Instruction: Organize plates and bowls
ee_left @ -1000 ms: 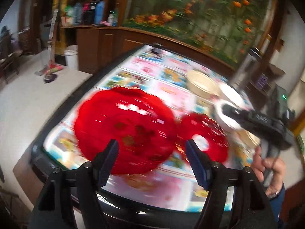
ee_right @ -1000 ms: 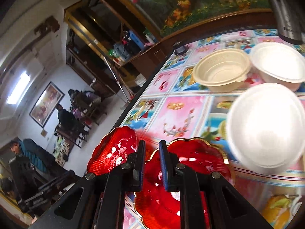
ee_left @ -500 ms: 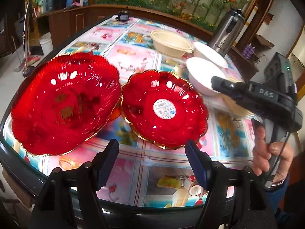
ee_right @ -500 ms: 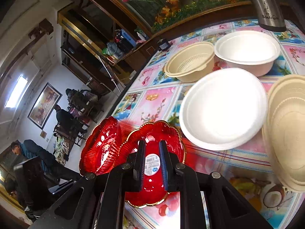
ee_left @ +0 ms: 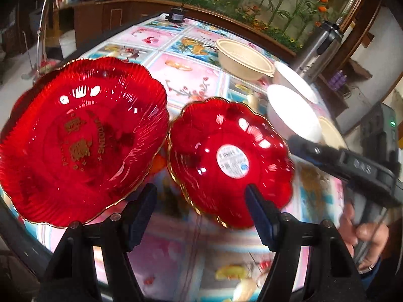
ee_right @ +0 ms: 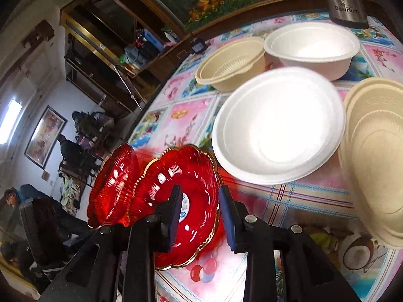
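Two red glass plates lie side by side on the patterned table (ee_left: 186, 75): a large one (ee_left: 83, 138) at the left and a smaller one with a white sticker (ee_left: 229, 161). My left gripper (ee_left: 200, 196) hangs open just above the smaller plate's near rim, with nothing gripped. My right gripper (ee_left: 294, 142) reaches in from the right, held by a hand (ee_left: 360, 234). In the right wrist view its jaws (ee_right: 200, 201) are opening over the small red plate (ee_right: 176, 191), and the pads are not pressing on it. The large plate (ee_right: 113, 183) lies beyond it.
A white bowl (ee_right: 277, 125) sits close to the small red plate, with another white bowl (ee_right: 312, 47) and a beige bowl (ee_right: 231, 65) behind it. Stacked beige bowls (ee_right: 372, 151) are at the right and a steel flask (ee_right: 345, 0) at the far edge. People sit in the room at the left.
Both cameras have come down and closer to the red plates. The right gripper's jaws, nearly together before, now stand apart over the small red plate.
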Available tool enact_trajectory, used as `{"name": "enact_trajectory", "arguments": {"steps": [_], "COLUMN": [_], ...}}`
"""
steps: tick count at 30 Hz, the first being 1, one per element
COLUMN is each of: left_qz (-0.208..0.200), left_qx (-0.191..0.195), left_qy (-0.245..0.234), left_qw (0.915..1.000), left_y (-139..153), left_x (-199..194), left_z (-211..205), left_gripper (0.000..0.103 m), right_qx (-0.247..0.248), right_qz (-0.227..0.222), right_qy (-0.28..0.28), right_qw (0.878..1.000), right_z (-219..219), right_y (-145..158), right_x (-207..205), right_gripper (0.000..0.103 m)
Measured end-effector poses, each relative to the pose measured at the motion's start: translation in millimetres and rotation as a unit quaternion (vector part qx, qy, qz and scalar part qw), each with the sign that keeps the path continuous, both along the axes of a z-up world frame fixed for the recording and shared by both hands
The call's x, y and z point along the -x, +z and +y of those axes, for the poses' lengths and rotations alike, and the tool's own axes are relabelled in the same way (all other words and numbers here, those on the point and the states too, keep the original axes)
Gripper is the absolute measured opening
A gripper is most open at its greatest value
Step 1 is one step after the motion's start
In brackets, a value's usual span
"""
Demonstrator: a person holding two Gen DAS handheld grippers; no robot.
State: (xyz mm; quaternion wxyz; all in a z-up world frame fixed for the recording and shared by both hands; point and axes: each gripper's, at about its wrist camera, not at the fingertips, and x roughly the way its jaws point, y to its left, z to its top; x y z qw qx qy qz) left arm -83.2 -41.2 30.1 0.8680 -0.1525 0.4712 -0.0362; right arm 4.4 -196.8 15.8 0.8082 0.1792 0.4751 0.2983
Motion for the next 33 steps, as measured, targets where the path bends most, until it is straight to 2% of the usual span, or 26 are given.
{"name": "enact_trajectory", "arguments": {"steps": [2, 4, 7, 9, 11, 15, 18, 22, 24, 25, 26, 29, 33], "left_qz": [-0.004, -0.006, -0.006, -0.007, -0.008, -0.006, -0.015, -0.013, -0.012, -0.009, 0.0, 0.004, 0.004], "left_qx": [0.0, -0.019, -0.031, -0.034, -0.028, 0.008, -0.006, -0.006, -0.015, -0.017, -0.018, -0.031, -0.038], "left_qy": [-0.001, -0.002, -0.006, -0.002, -0.005, -0.02, -0.012, -0.006, -0.003, -0.003, -0.003, 0.009, 0.016], "left_qw": [1.0, 0.9998, 0.9995, 0.9994, 0.9996, 0.9998, 0.9998, 0.9999, 0.9998, 0.9998, 0.9998, 0.9995, 0.9991], "left_y": [0.0, 0.3, -1.9, -2.3, -2.3, -1.0, 5.1, 4.5, 1.0, -1.7, -6.5, -12.6, -10.2], "left_x": [-7.1, -14.2, -24.4, -27.6, -26.0, -21.5, -16.0, -17.0, -21.8, -25.2, -29.3, -34.3, -32.7], "left_z": [-1.9, -7.0, -12.7, -12.6, -11.8, -8.5, -7.3, -5.2, -7.4, -7.8, -8.8, -9.4, -12.9], "left_gripper": [0.071, 0.069, 0.067, 0.062, 0.062, 0.062, 0.062, 0.062, 0.054, 0.036, 0.024, 0.014, 0.014], "right_qx": [0.012, 0.021, 0.031, 0.04, 0.042, 0.056, 0.059, 0.061, 0.056, 0.055, 0.053, 0.048, 0.059], "right_qz": [-0.001, -0.004, 0.004, 0.012, 0.016, -0.007, -0.009, -0.007, 0.0, 0.002, 0.005, 0.01, 0.004], "right_qy": [0.002, -0.001, -0.001, -0.004, -0.007, -0.023, -0.03, -0.04, -0.04, -0.041, -0.04, -0.04, -0.041], "right_qw": [1.0, 1.0, 0.999, 0.999, 0.999, 0.998, 0.998, 0.997, 0.998, 0.998, 0.998, 0.998, 0.997], "right_z": [1.6, 1.9, 2.5, 2.7, 0.8, -4.6, -8.3, -13.8, -16.3, -17.0, -17.8, -19.5, -16.1], "right_y": [-1.1, -2.0, -8.2, -13.9, -16.8, -11.0, -10.2, -10.1, -12.2, -12.5, -13.5, -14.4, -12.9], "right_x": [1.4, 2.2, 0.9, -0.9, -1.6, 1.4, 2.2, 3.5, 4.3, 4.8, 5.1, 6.1, 8.3], "right_gripper": [0.033, 0.032, 0.025, 0.018, 0.015, 0.008, 0.008, 0.008, 0.008, 0.008, 0.008, 0.008, 0.008]}}
